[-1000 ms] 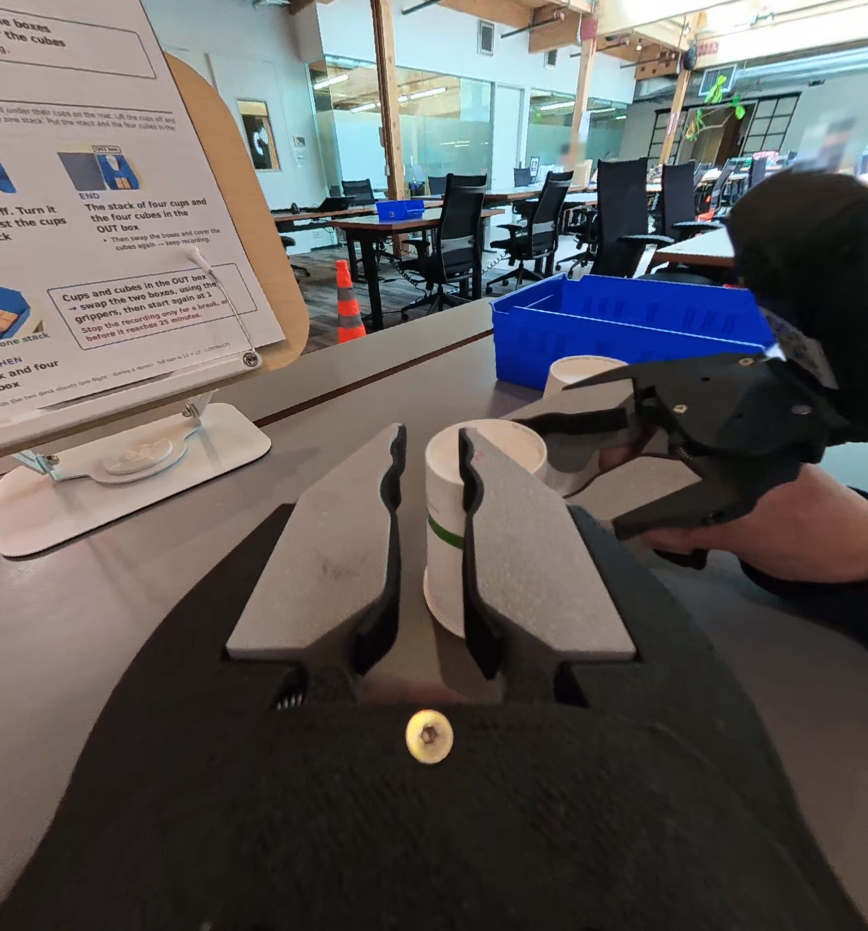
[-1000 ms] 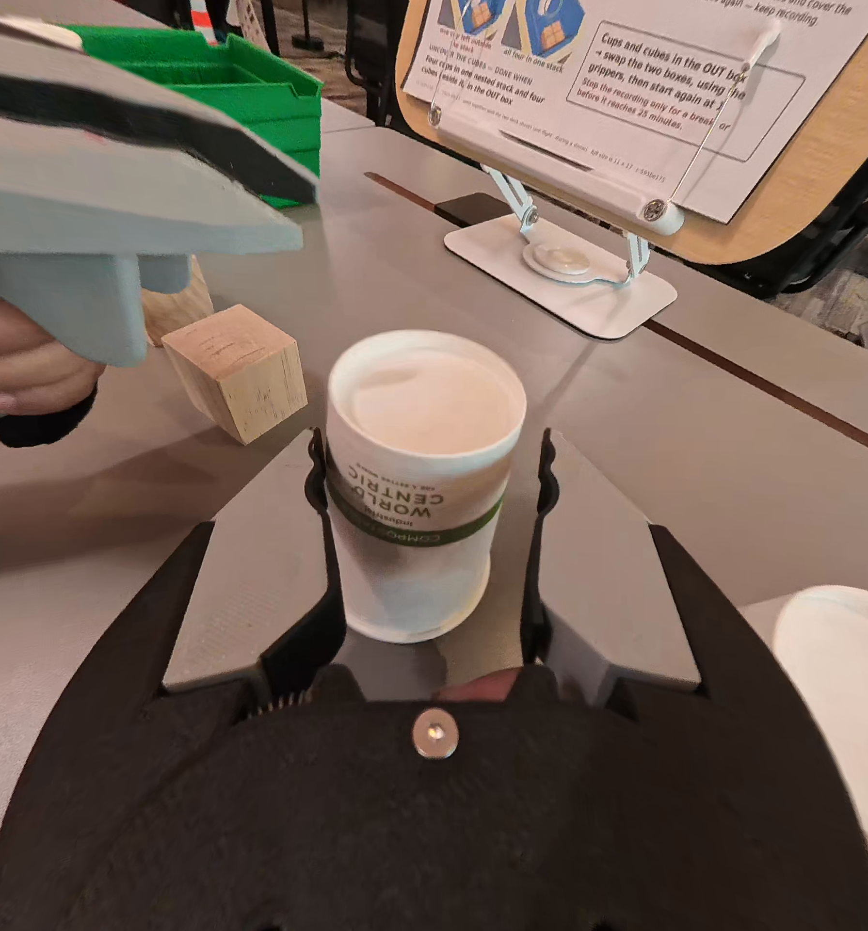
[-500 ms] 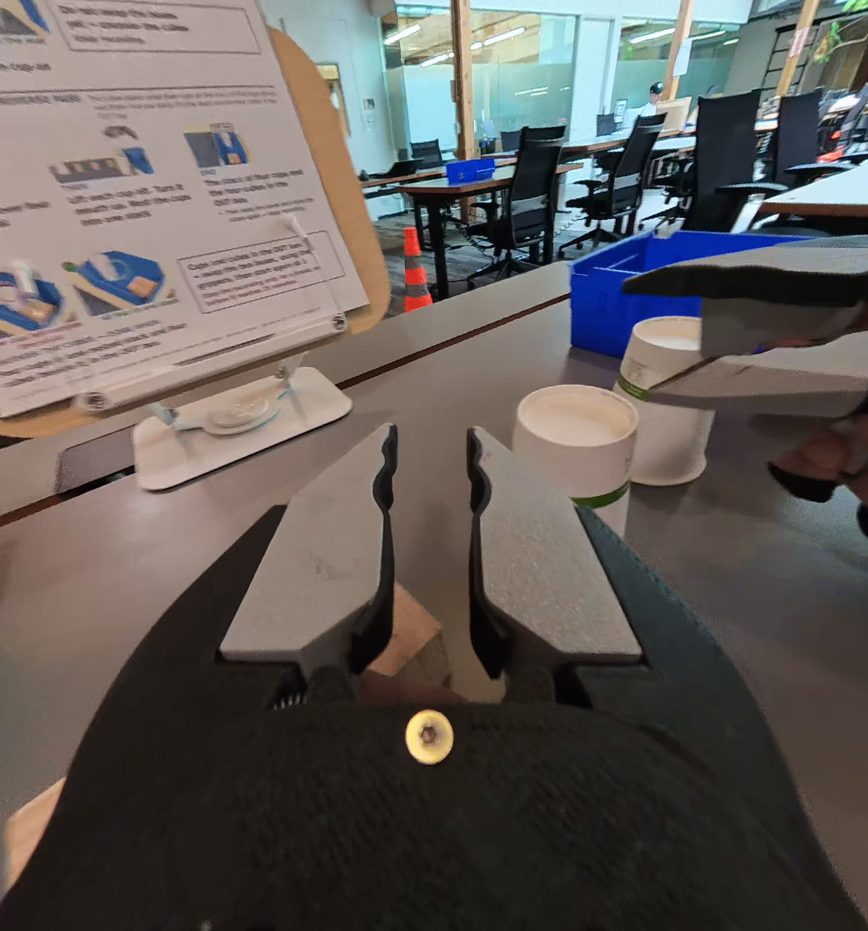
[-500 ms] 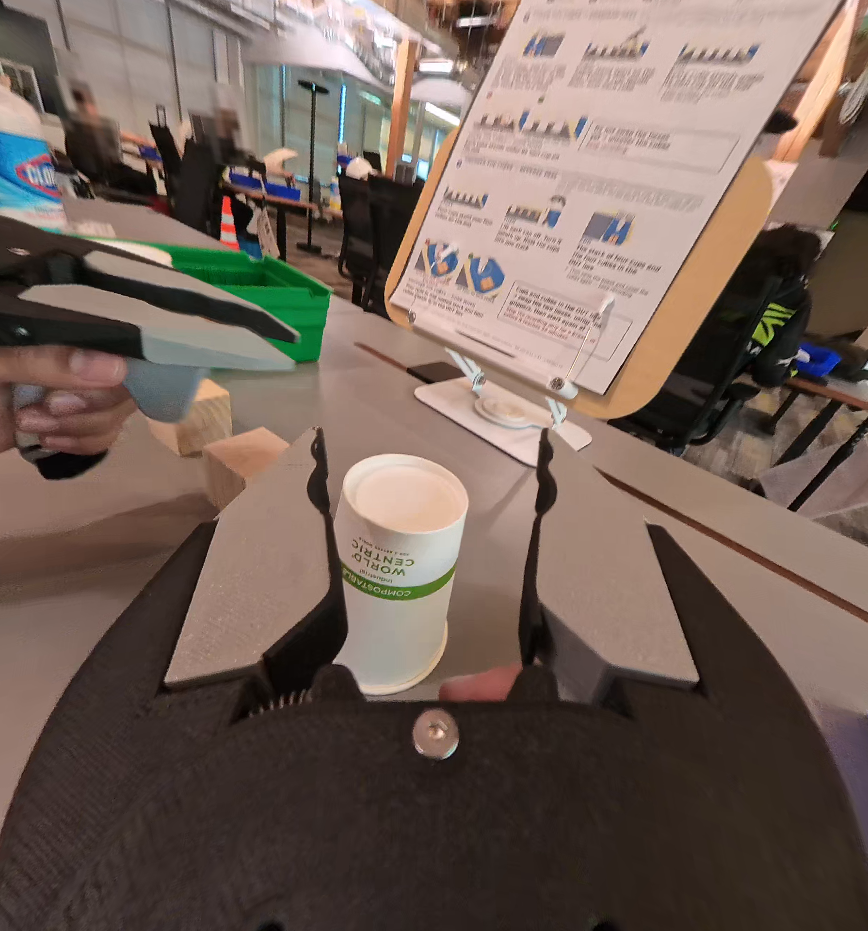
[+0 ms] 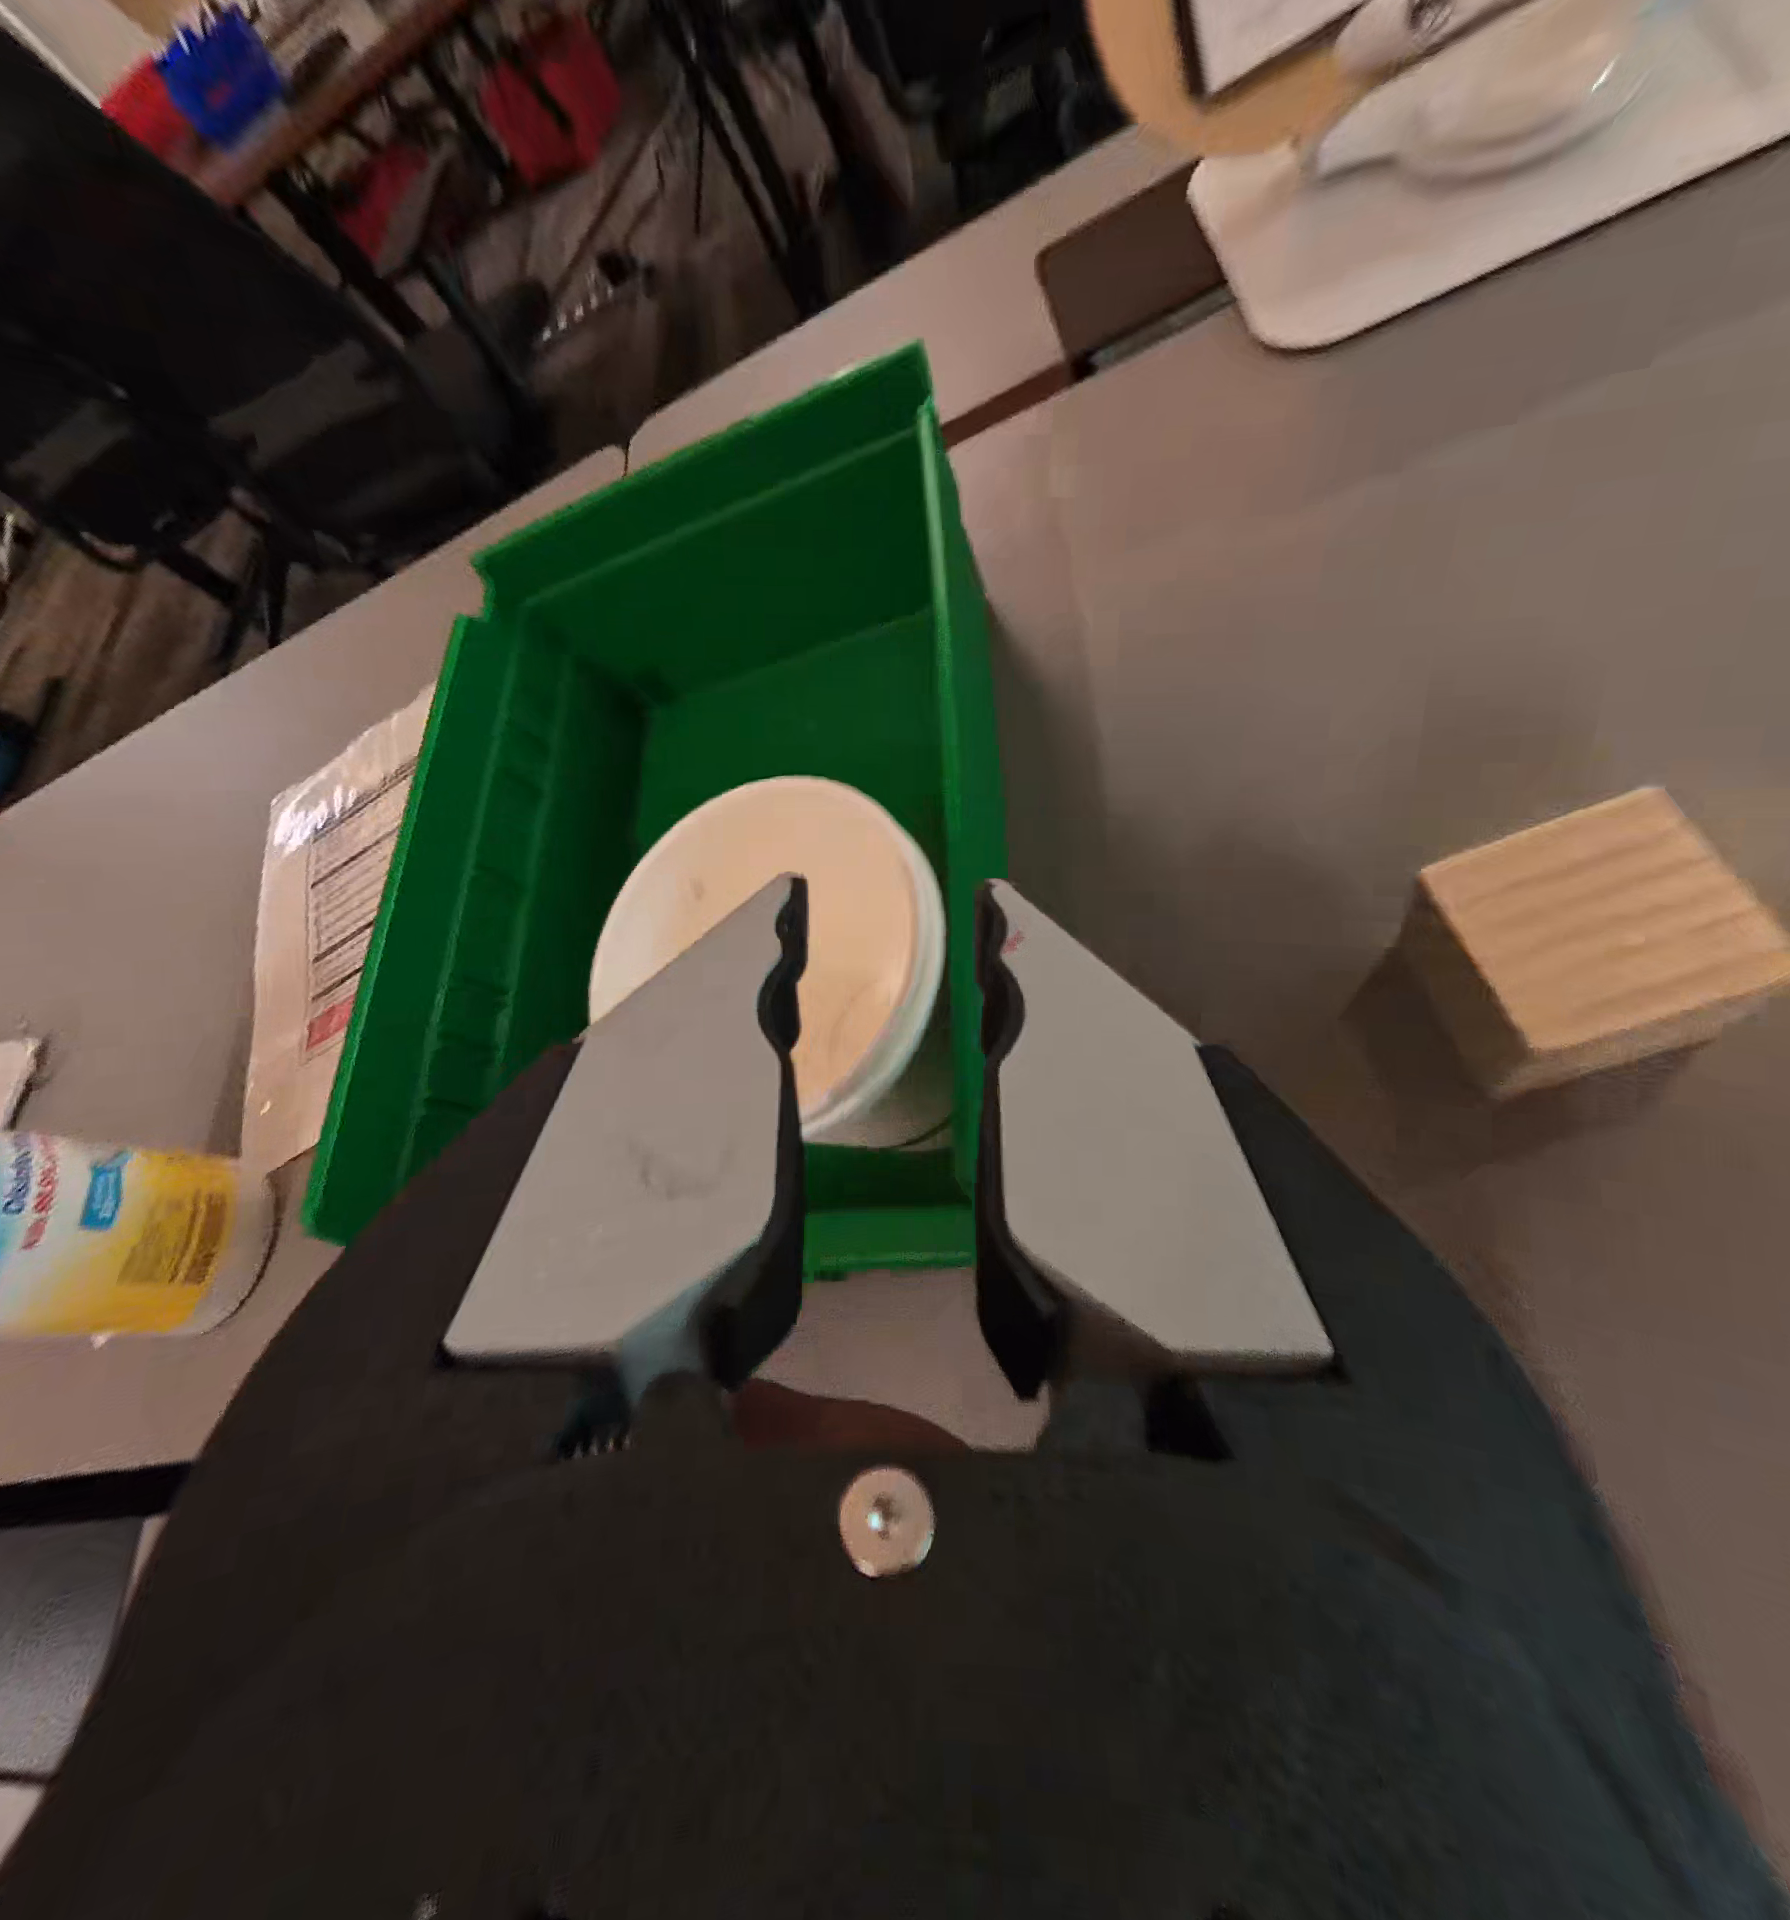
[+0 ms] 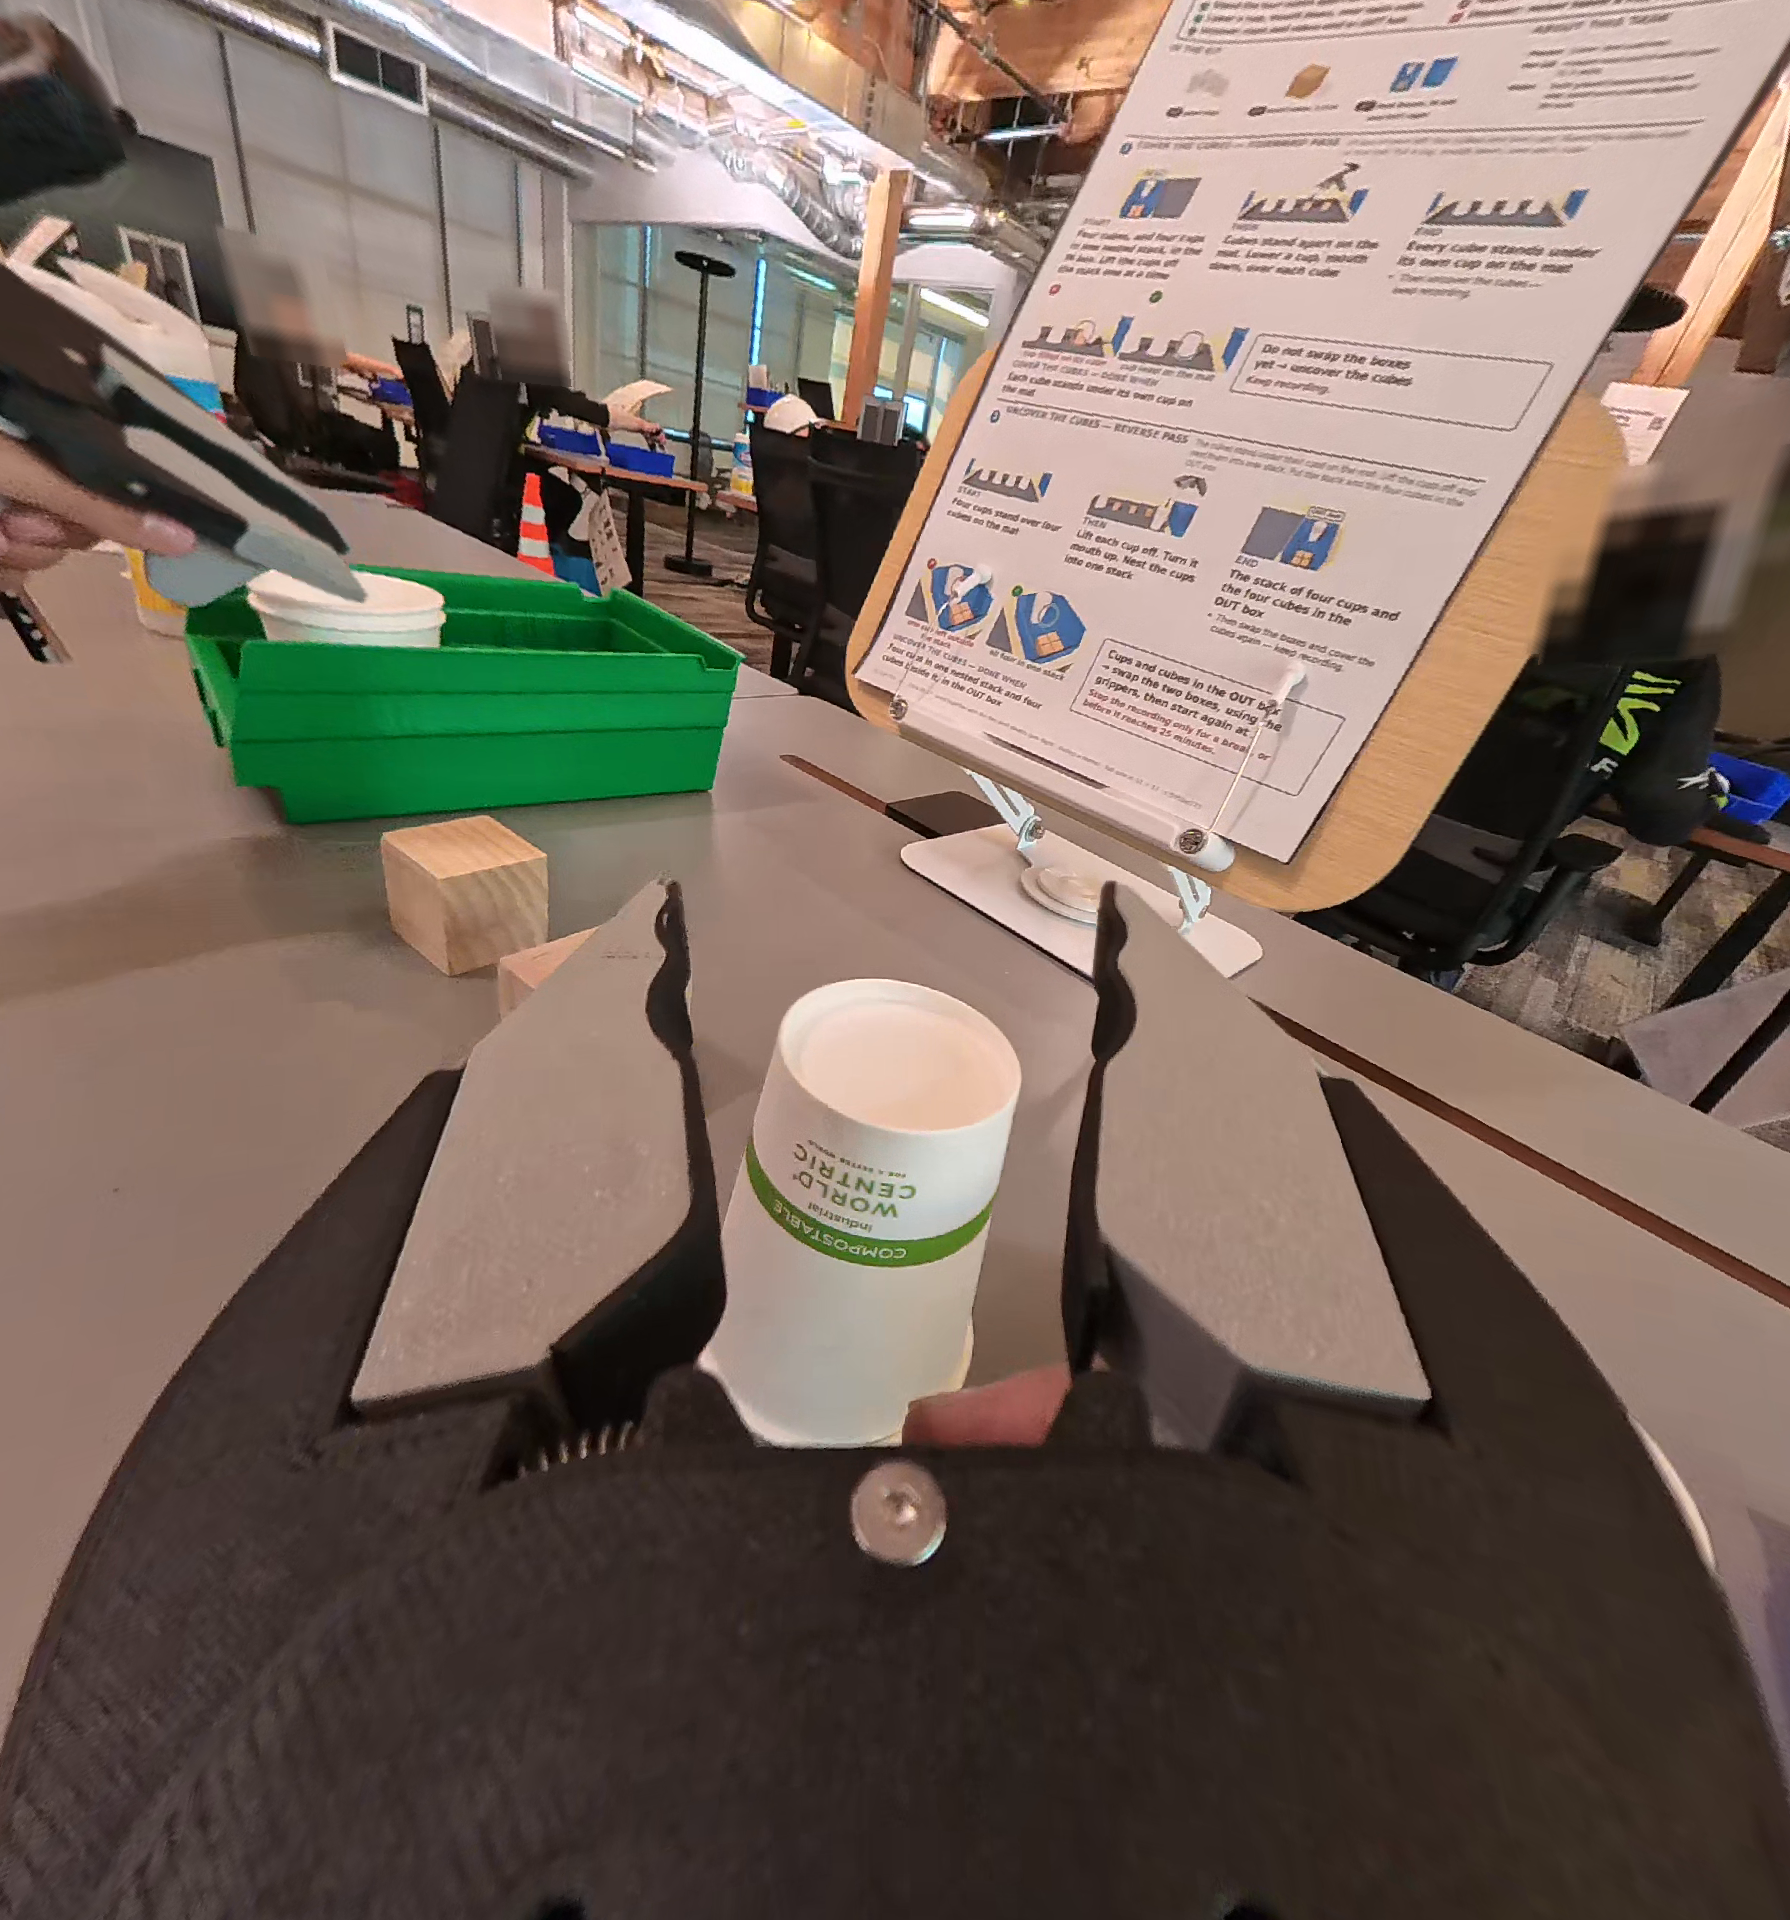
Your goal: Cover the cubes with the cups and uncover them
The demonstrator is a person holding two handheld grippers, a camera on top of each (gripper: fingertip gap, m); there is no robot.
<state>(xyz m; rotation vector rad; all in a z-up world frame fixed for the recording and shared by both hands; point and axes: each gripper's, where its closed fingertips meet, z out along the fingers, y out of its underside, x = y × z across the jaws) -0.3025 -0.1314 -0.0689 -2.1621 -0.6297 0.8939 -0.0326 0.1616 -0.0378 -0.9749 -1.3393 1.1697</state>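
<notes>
My left gripper [image 5: 889, 914] is open and hangs over the green bin [image 5: 517, 935]. White cups [image 5: 766, 935] stand mouth up in the bin. Their right rim runs between my fingertips, and neither pad presses on it. The right wrist view shows this gripper [image 6: 335, 577] at the cups [image 6: 351, 613] in the bin [image 6: 475, 727]. My right gripper [image 6: 886, 914] is open wide around an upside-down white cup with a green band [image 6: 870, 1195] on the grey table [image 6: 195, 1091]. A gap shows between the cup and the right finger. Two wooden cubes [image 6: 465, 894] [image 6: 543, 971] stand to its left. One cube [image 5: 1587, 945] shows in the left wrist view.
An instruction board on a white stand [image 6: 1234, 468] rises behind the cup on the right. A wipes canister [image 5: 70, 1236] and a plastic-wrapped sheet [image 5: 340, 894] lie left of the bin. Office chairs and desks stand beyond the table. It is some 15 cm from my left tips to the cube [image 5: 1587, 945].
My left gripper left the upside-down cups, swung left over the cubes to the green bin, and its jaws widened. My right gripper stayed around its cup and closed in slightly.
</notes>
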